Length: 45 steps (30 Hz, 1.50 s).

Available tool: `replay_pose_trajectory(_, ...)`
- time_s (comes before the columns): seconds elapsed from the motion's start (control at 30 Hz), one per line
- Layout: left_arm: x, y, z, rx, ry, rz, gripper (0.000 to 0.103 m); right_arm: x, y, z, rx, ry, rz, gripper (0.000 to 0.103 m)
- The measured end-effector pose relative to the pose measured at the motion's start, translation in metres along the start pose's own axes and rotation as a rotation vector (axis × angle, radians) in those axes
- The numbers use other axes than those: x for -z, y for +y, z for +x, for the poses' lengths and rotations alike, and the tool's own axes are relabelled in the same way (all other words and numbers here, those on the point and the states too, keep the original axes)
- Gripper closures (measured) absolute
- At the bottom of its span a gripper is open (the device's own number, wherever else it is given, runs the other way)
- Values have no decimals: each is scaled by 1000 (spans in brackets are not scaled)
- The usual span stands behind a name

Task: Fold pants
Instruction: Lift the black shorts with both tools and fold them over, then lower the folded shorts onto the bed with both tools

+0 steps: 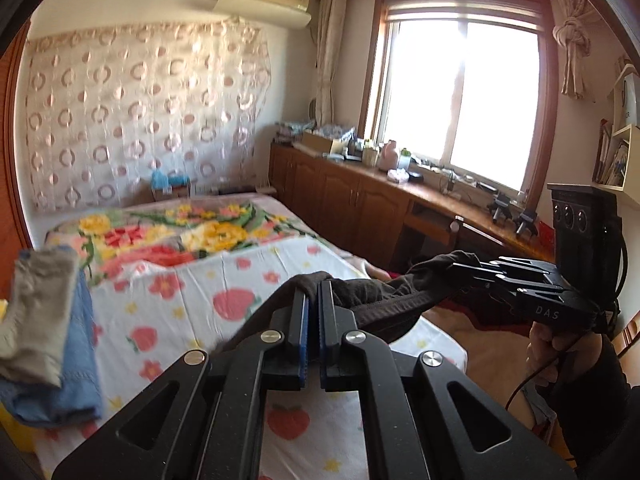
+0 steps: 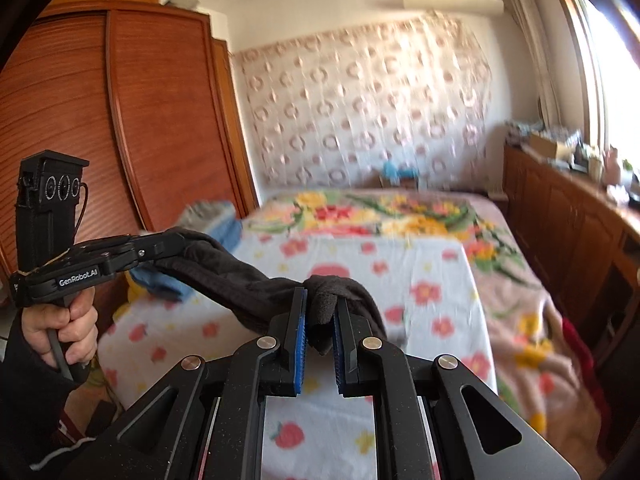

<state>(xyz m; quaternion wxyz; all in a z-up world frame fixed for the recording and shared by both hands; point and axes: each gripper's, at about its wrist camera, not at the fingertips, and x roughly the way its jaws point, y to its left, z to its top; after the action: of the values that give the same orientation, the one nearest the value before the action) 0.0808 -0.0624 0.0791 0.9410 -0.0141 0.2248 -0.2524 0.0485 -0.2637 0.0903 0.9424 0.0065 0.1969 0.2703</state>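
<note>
Dark brown pants (image 1: 384, 304) hang stretched in the air between my two grippers, above the bed. My left gripper (image 1: 314, 292) is shut on one end of the waistband. It also shows in the right wrist view (image 2: 168, 246), clamped on the fabric. My right gripper (image 2: 320, 312) is shut on the other end of the pants (image 2: 248, 288), with cloth bunched between its blue pads. It appears in the left wrist view (image 1: 460, 266) at the right. The rest of the pants hangs below, hidden by the grippers.
The bed (image 1: 192, 320) has a white strawberry-print sheet with a floral blanket (image 1: 192, 232) behind. Folded grey and blue clothes (image 1: 44, 344) lie on its left edge. A wooden cabinet (image 1: 360, 196) runs under the window; a wardrobe (image 2: 120, 120) stands left.
</note>
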Motion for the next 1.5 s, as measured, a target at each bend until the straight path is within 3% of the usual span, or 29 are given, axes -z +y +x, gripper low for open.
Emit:
replay_pose_trajectory(0.23,-32,0,-38,-10,-97,23,99,-28,26,-39,-24,-91,-76,92)
replay_pose_trajectory(0.4,-35,11,-41,-44,-113,35,99,-34,38,-51,-43,-119,-114,92)
replay_pose_trajectory(0.5,-25,31,-21,-63,-79,12,99,-32,31,-32,-56,-90,-116,92)
replay_pose_trajectory(0.63,-23,59,21,-98,-32,-5,99,-43,4,27,-68,-28,-107,92)
replay_pose_trajectory(0.77,-62,83,53,-149,-53,4,99,-78,-16,70,-35,-37,-103,92)
replay_pose_trajectory(0.9,-104,80,47,-183,-116,66,99,-130,-20,87,8,-125,-106,92)
replay_pose_trajectory(0.97,-105,79,46,-196,-115,77,99,-141,-20,90,10,-134,-110,92)
replay_pose_trajectory(1.07,-73,84,54,-191,-54,57,99,-127,-23,102,1,-75,-100,92)
replay_pose_trajectory(1.3,59,85,74,-186,171,-50,99,-26,-4,118,-69,201,-63,92)
replay_pose_trajectory(1.5,112,61,54,-170,231,-110,99,13,18,105,-90,299,-65,92)
